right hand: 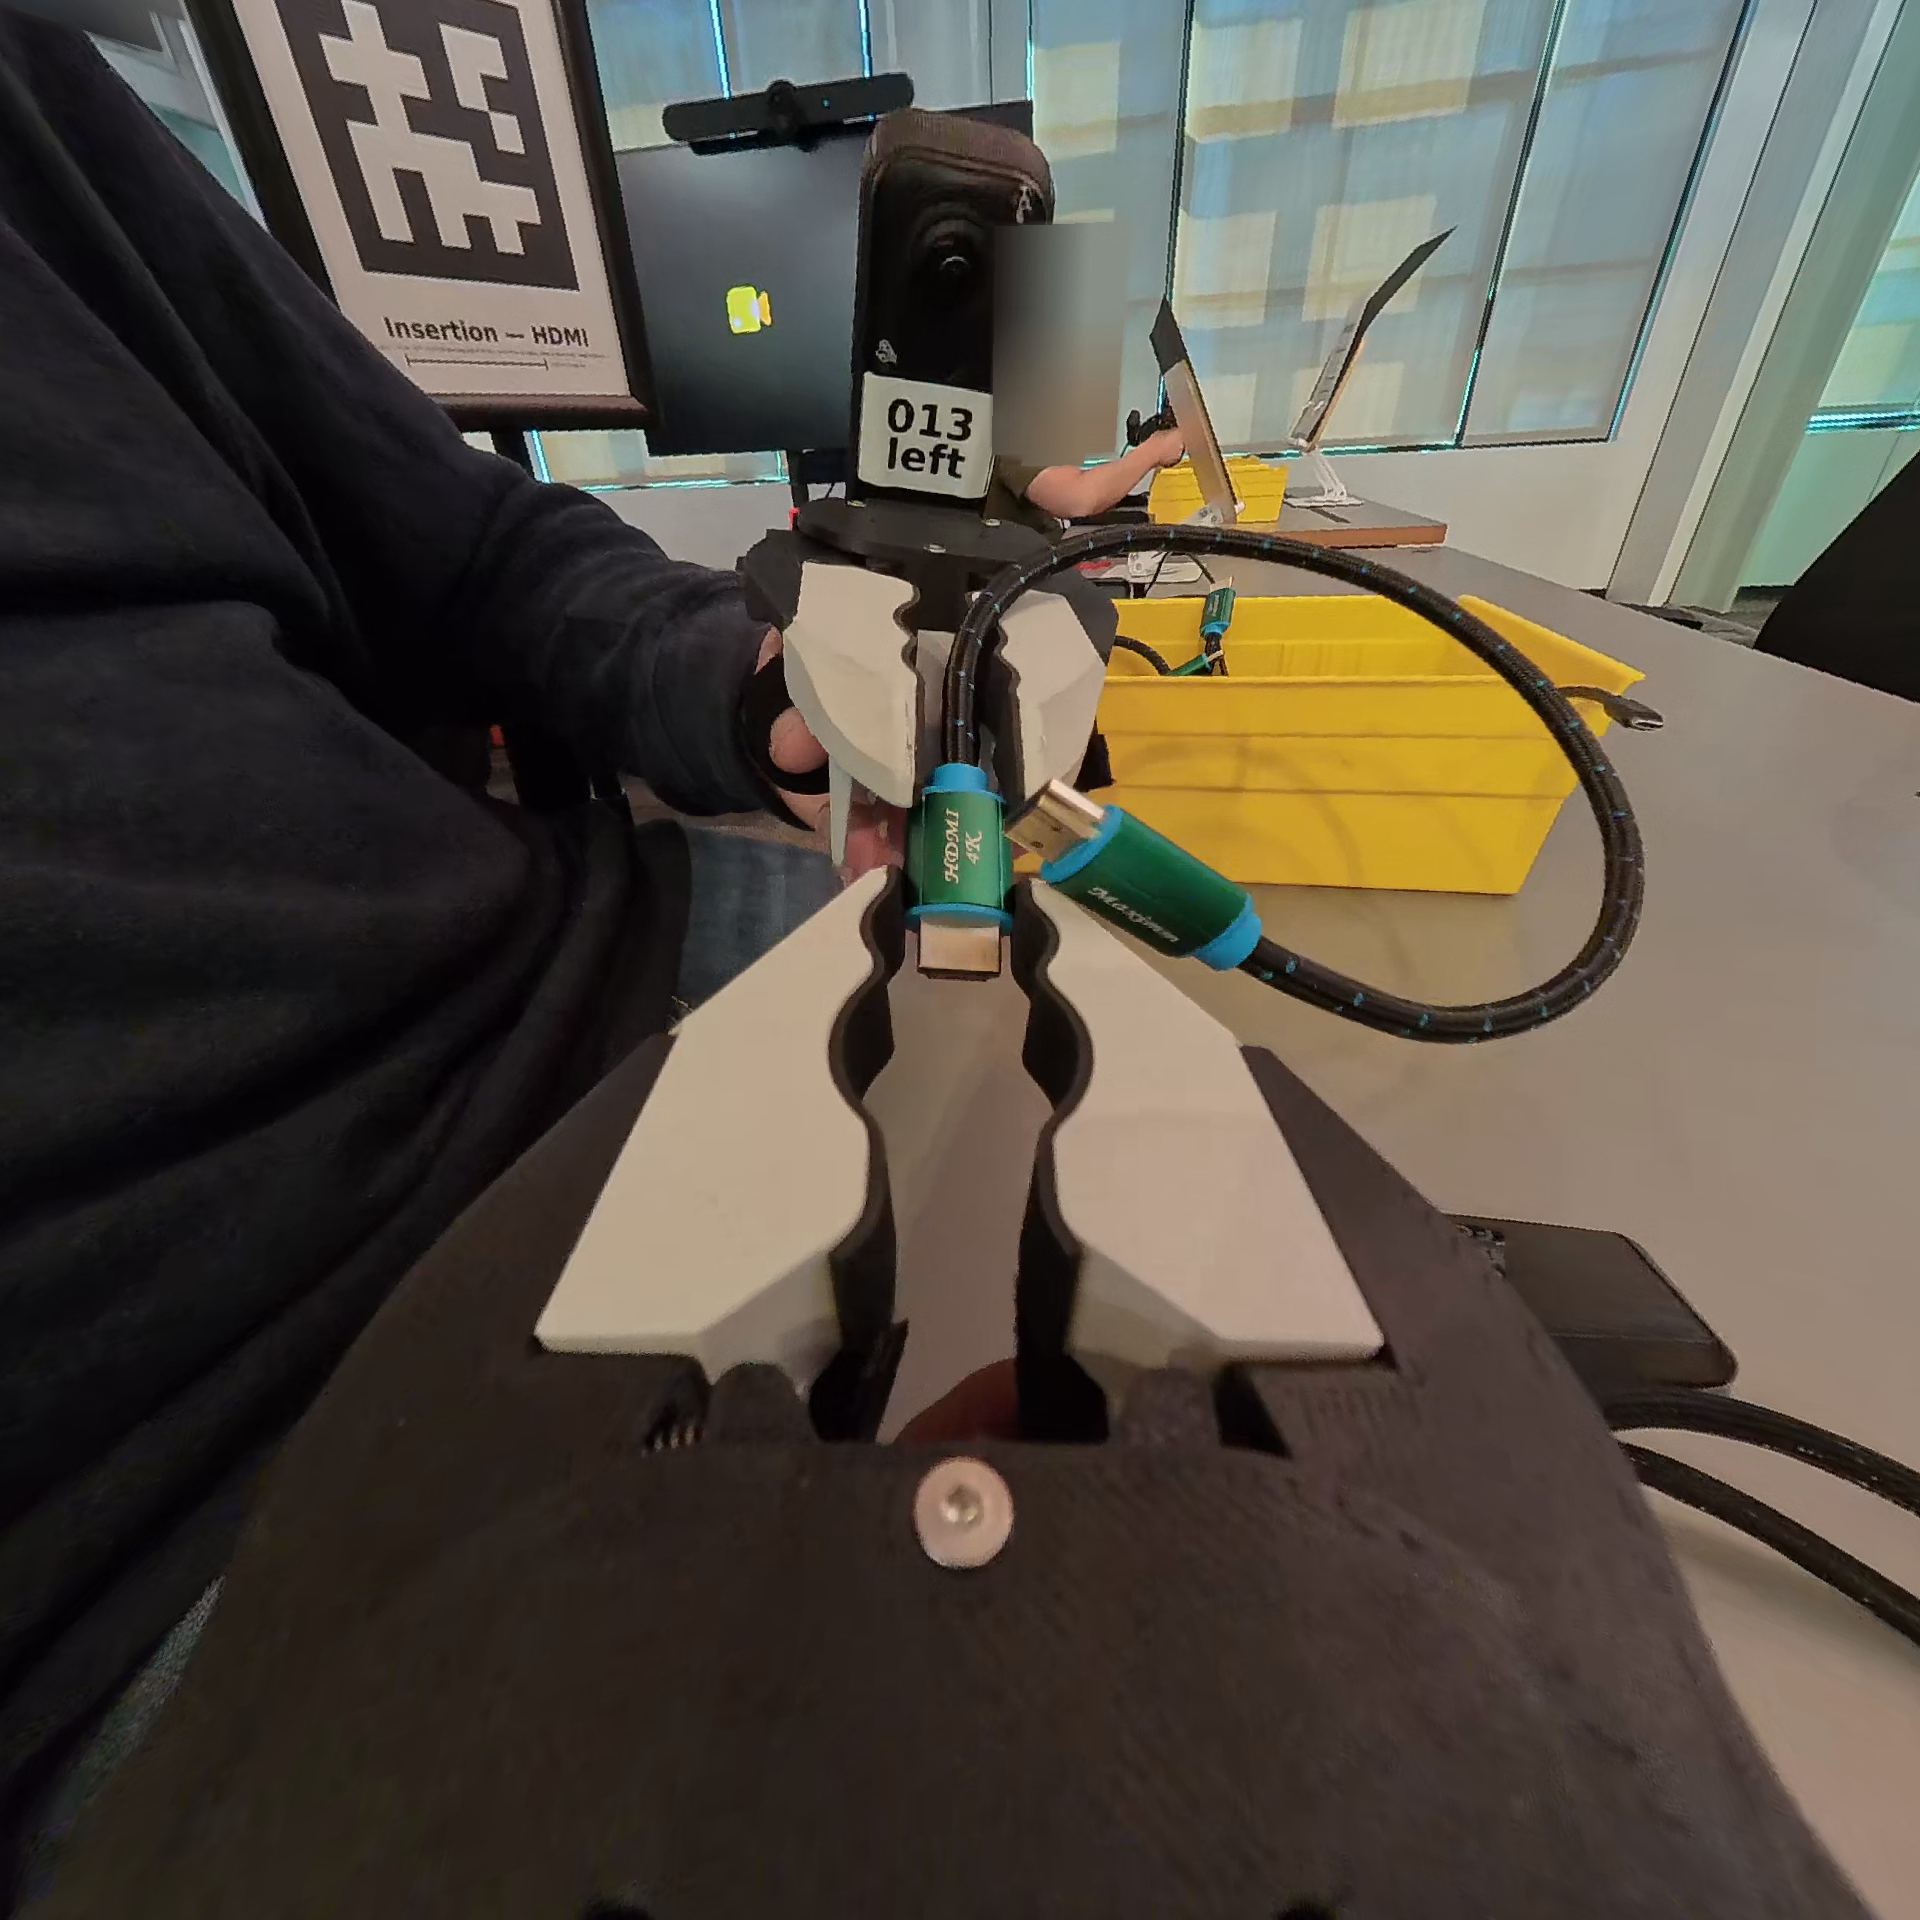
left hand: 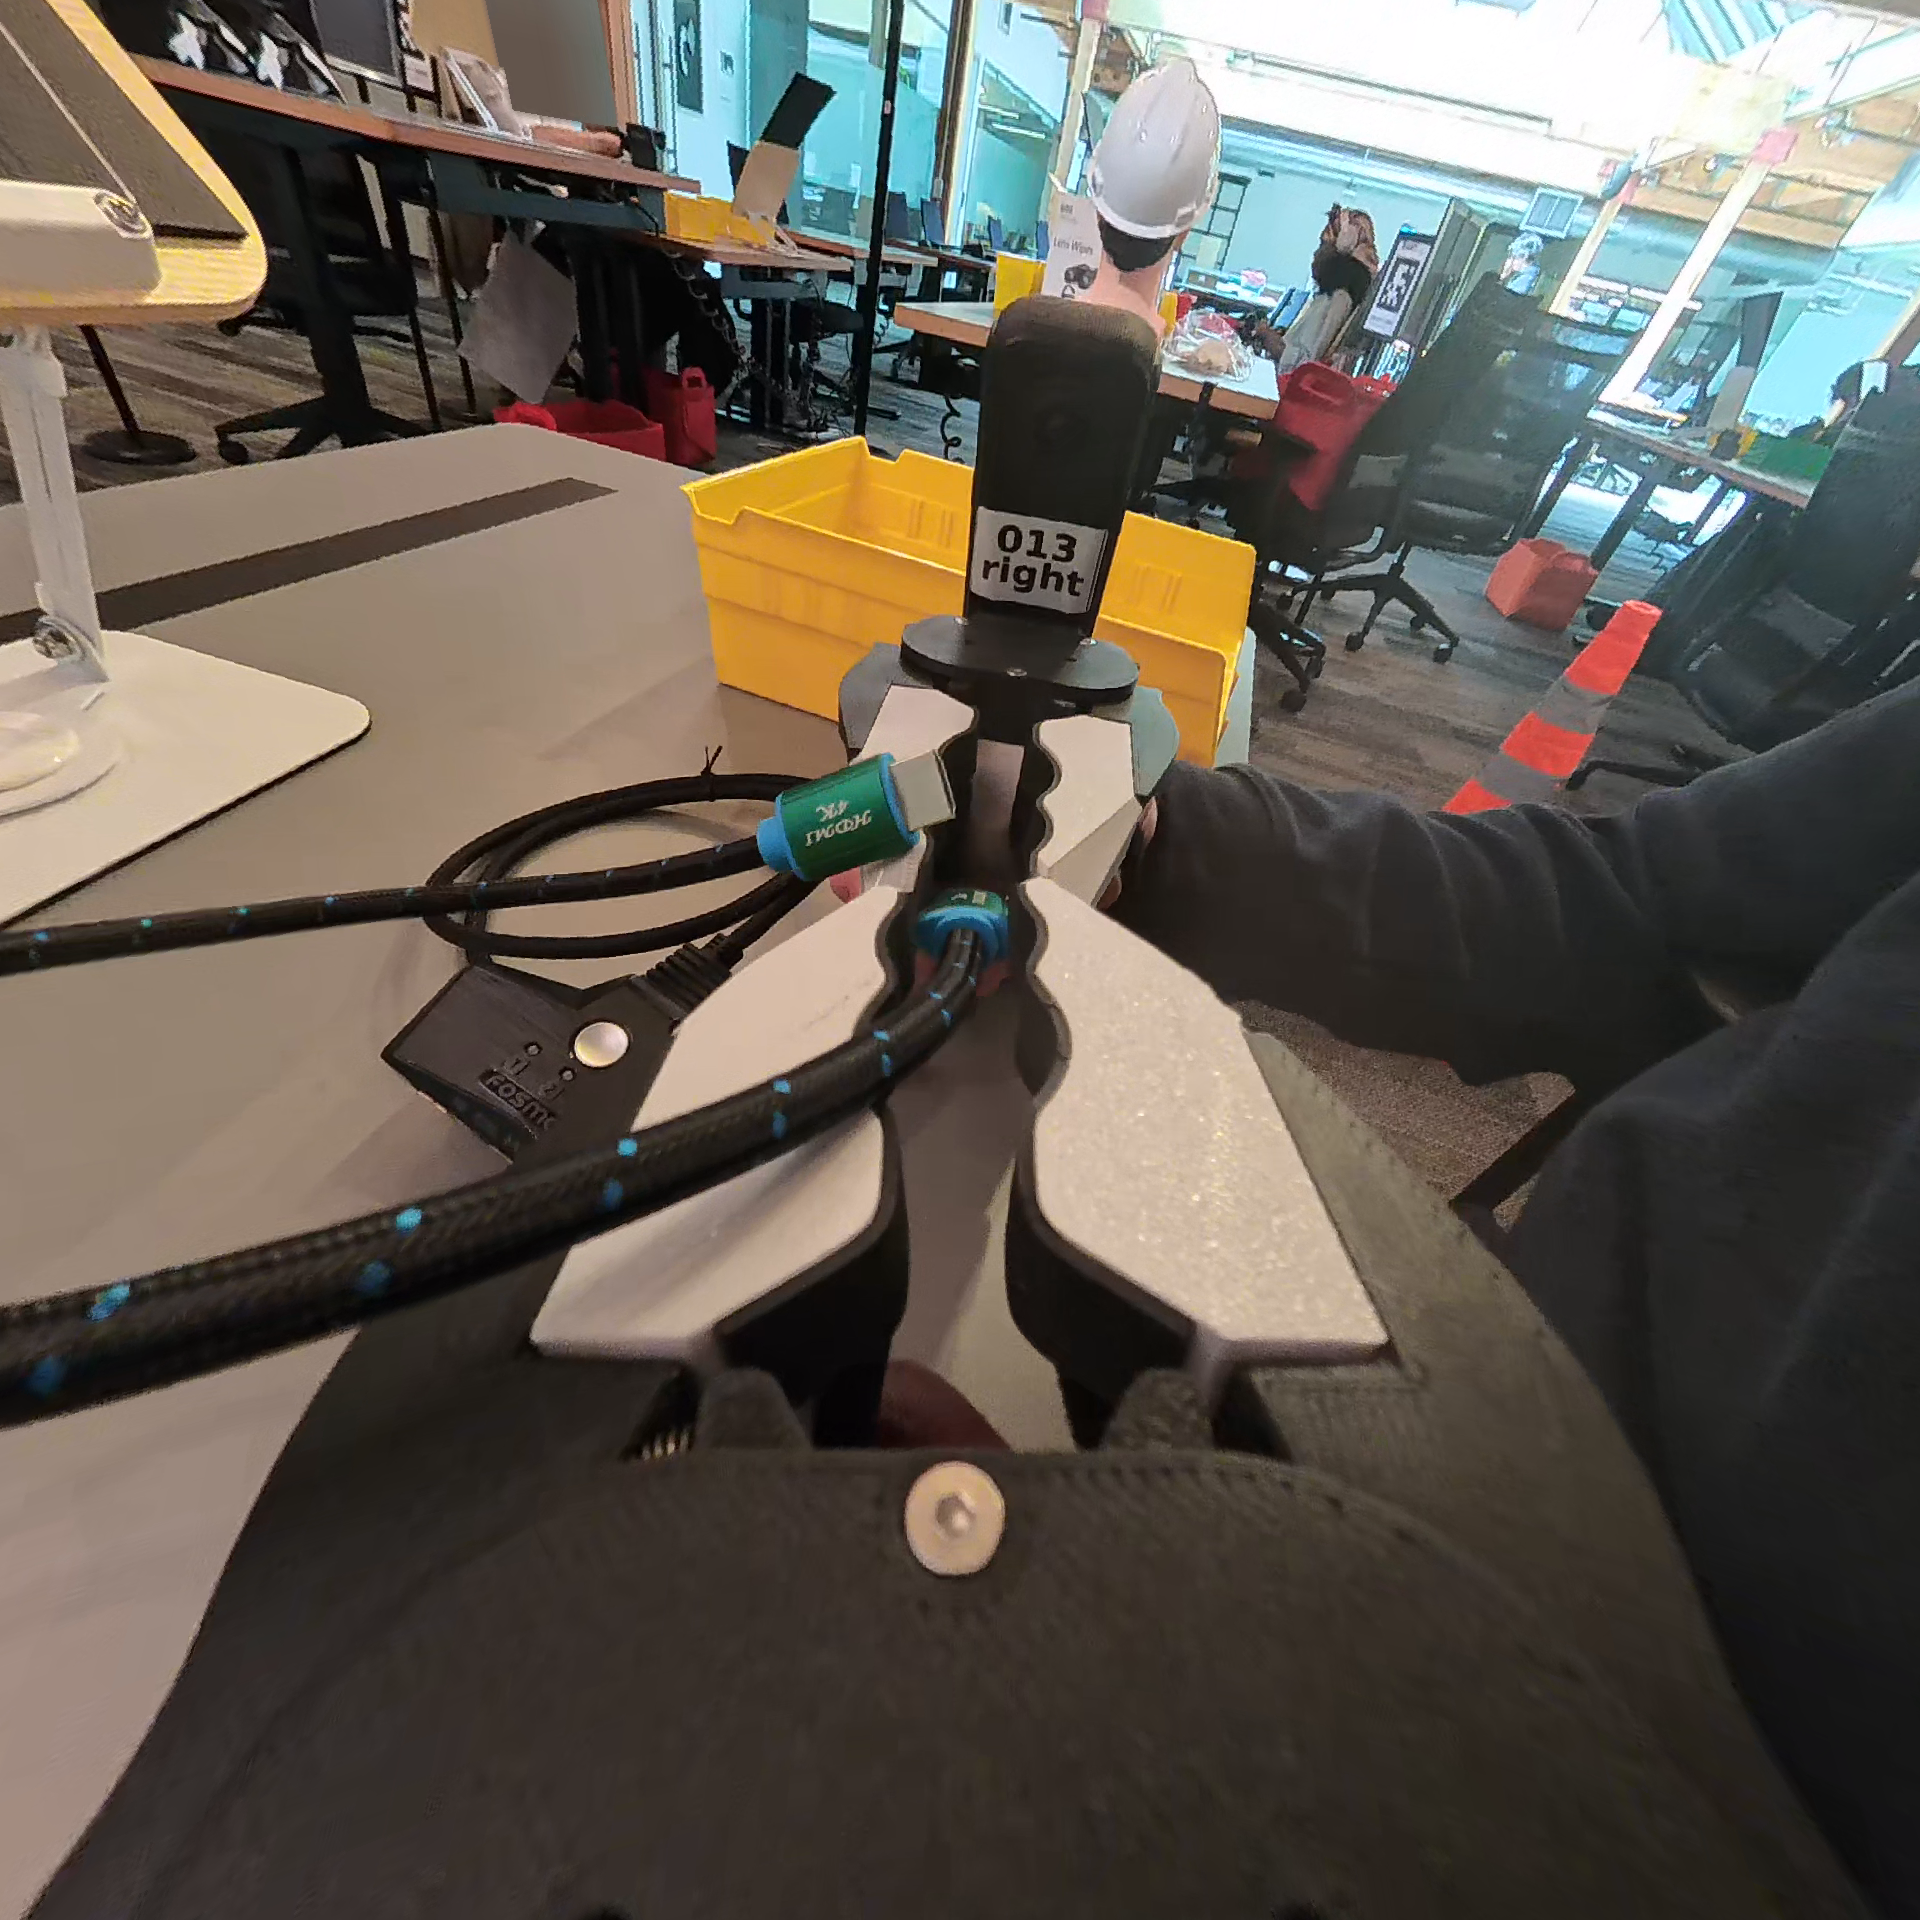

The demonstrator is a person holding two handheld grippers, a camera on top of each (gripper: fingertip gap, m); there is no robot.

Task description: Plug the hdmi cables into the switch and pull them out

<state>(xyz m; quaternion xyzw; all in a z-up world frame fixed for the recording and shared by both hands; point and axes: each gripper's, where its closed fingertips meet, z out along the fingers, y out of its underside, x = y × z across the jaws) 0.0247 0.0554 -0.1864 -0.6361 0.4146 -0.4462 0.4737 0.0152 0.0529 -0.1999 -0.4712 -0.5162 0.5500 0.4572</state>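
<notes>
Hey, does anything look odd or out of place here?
Yes: a loose HDMI plug dangles unheld in midair beside the other plug, which the right gripper grips. The braided cable loops above the table.

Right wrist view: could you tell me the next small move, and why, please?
Probably close the right gripper firmly on the green-and-blue HDMI plug: its tips flank the shell, while the left gripper pinches the braided black cable behind it.

Left tool [left hand: 961, 935] and right tool [right hand: 956, 904] meet tip to tip at frame centre, each nearly closed, sleeved arms behind.
</notes>
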